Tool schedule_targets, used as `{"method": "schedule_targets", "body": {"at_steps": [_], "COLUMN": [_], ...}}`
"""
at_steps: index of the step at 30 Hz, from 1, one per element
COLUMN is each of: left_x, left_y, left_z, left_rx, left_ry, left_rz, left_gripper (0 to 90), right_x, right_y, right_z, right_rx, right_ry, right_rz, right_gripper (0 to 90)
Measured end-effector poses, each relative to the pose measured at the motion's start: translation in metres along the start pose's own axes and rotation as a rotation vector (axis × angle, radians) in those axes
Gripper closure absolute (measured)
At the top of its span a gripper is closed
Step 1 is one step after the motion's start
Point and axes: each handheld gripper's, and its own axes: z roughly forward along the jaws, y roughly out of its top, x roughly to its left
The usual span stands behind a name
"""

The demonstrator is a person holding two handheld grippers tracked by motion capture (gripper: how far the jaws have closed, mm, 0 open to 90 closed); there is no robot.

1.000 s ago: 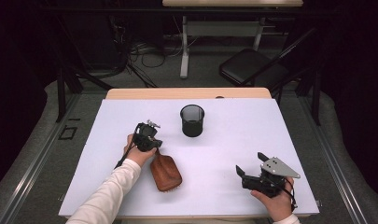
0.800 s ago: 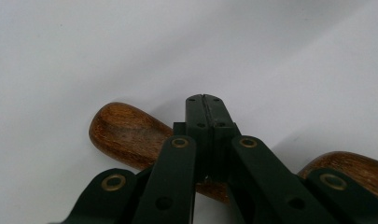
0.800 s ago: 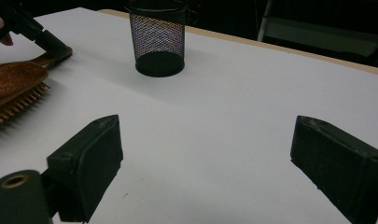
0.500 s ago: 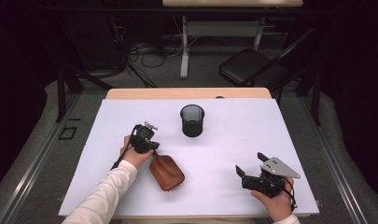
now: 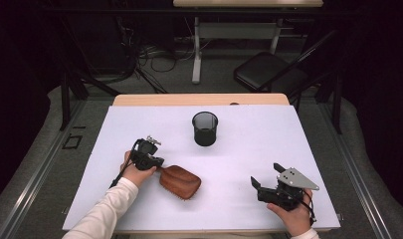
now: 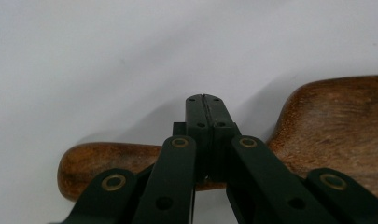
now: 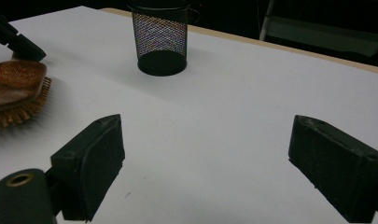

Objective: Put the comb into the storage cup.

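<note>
Left gripper (image 5: pixel 156 160) sits toward the near left of the white table (image 5: pixel 258 139), its jaws pressed together with no gap between the tips, as the left gripper view makes plain. They lie across the handle of the wooden hairbrush (image 5: pixel 179 181), on top of it rather than around it; whether the closed tips actually press on the wood cannot be told. In the left gripper view the brush's rounded handle end (image 6: pixel 91 161) reaches out to the left under the jaws, and its broad back (image 6: pixel 336 126) spreads to the right. The hairbrush lies flat on the table, bristles down, its head pointing toward the near right, just to the right of the left hand (image 5: pixel 137 173). Right gripper (image 5: pixel 268 178) rests at the near right corner of the table, well apart from the brush, its jaws spread wide with bare table between them; they have just been closing a little. From the right gripper view the brush's bristled edge (image 7: pixel 18 109) shows at the far left. A black mesh cup (image 5: pixel 205 128) stands upright toward the far middle of the table, apart from both grippers and the brush.
</note>
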Motion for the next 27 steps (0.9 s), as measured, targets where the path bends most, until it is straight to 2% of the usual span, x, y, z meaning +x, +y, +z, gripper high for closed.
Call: {"method": "schedule_targets", "body": {"at_steps": [17, 27], "left_x": [0.0, 0.0], "left_y": [-0.024, -0.039], "left_z": [-0.014, -0.019], "left_rx": [0.018, 0.011], "left_ry": [-0.025, -0.06], "left_rz": [0.018, -0.005], "left_gripper": [90.0, 90.0], "right_x": [0.001, 0.002], "right_y": [0.0, 0.0], "right_z": [0.0, 0.001], "right_rx": [0.007, 0.005], "right_ry": [0.006, 0.007], "right_rz": [-0.004, -0.003], "right_gripper": [11.4, 12.2]}}
